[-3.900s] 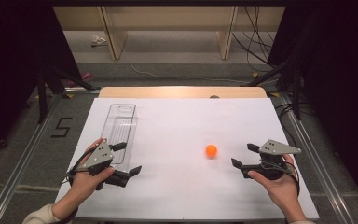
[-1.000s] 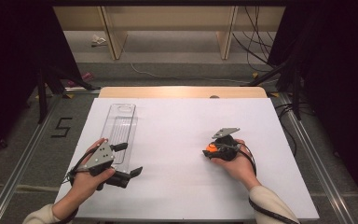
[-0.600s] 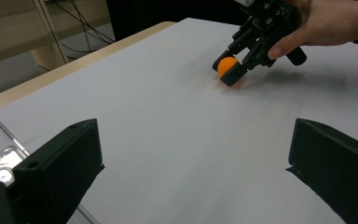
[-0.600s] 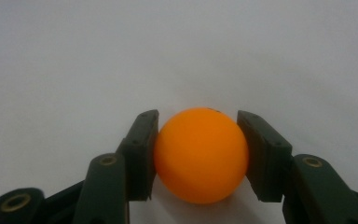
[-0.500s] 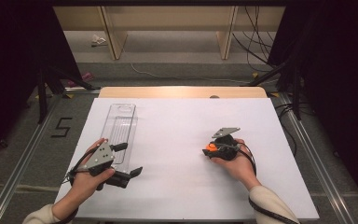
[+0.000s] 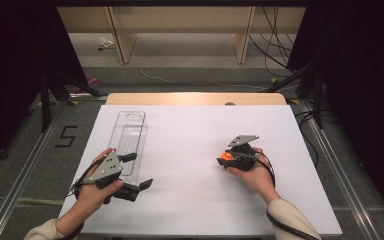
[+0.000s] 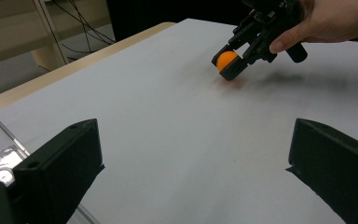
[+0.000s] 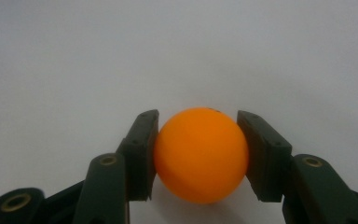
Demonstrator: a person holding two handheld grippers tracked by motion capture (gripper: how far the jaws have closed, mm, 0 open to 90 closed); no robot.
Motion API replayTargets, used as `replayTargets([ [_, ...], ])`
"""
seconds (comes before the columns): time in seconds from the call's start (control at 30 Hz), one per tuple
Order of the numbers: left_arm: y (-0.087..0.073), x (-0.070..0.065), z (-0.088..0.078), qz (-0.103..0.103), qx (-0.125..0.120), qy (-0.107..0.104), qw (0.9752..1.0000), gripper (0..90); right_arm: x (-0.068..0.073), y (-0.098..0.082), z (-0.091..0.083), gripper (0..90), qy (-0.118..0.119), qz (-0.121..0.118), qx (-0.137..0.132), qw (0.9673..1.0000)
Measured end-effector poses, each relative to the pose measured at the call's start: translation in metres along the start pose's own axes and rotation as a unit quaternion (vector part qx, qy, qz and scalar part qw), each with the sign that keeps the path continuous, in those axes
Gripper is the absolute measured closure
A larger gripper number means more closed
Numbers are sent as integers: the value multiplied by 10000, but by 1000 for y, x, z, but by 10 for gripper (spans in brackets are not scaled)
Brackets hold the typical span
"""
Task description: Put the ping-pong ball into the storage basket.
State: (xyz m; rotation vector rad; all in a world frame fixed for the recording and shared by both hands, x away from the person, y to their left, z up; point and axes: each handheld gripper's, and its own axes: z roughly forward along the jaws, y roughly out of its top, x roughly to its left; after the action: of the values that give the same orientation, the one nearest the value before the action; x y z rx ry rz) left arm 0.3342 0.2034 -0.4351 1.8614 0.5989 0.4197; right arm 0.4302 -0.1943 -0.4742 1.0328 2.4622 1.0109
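The orange ball (image 8: 200, 154) sits pinched between my right tongs (image 6: 226, 159), their pads pressed against both its sides, low over the right half of the white surface (image 6: 190, 135). From the left gripper view I see the ball (image 7: 226, 59) close to the sheet, a faint shadow under it; whether it has cleared the sheet I cannot tell. So I judge the grasp done, while the lift and carry remain.

My left tongs (image 6: 137, 171) hang spread wide and empty at the near left, just beside the near end of a clear plastic tray (image 6: 130, 132) that lies lengthwise along the left edge. If the ball is meant for that tray, which is my guess, the whole trip across the sheet is left.

The white sheet covers a wooden top showing at the far edge. Beyond it are a grey floor, pale shelf legs and loose cables; dark curtains close both sides, and a number five is marked on the floor at left.
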Motion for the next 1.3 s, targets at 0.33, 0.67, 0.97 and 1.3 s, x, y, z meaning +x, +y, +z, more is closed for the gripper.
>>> replayTargets([
  [0.33, 0, 0, 0, 0, 3, 1, 10000, 23, 2, 4, -4, 514, 18, -15, -117, 9999],
  [0.67, 0, 0, 0, -3, 0, 2, 10000, 23, 5, 9, -8, 514, 39, -15, -254, 9997],
  [0.97, 0, 0, 0, -4, 2, -2, 10000, 23, 6, 12, -11, 515, 50, -1, -350, 9994],
  [1.3, 0, 0, 0, -5, 8, -2, 10000, 23, 8, 18, -15, 515, 59, -42, -509, 9987],
])
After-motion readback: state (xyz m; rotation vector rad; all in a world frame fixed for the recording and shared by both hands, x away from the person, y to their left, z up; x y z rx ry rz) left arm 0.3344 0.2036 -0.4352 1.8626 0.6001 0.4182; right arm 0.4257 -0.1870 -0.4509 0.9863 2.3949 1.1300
